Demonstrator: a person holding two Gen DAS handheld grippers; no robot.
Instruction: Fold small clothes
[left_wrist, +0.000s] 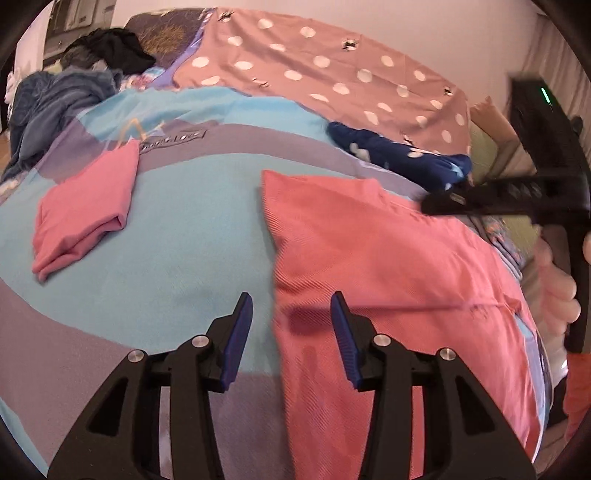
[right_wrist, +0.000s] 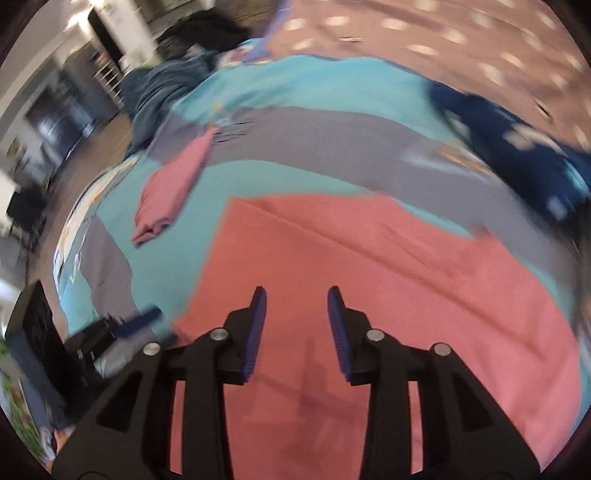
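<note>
On the bed (left_wrist: 177, 258) a pink cloth (left_wrist: 388, 277) lies flat, unfolded. Both the left gripper (left_wrist: 291, 314) and right gripper (right_wrist: 295, 314) hover released, gripping nothing. Next, probably, each must pinch an edge to fold.

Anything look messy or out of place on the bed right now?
The coral garment lies spread flat, and the folded pink piece sits neatly apart. Two things look untidy: the navy printed garment lies crumpled at the polka-dot cover's edge, and a heap of dark clothes is bunched at the far corner. Nothing looks damaged.
</note>
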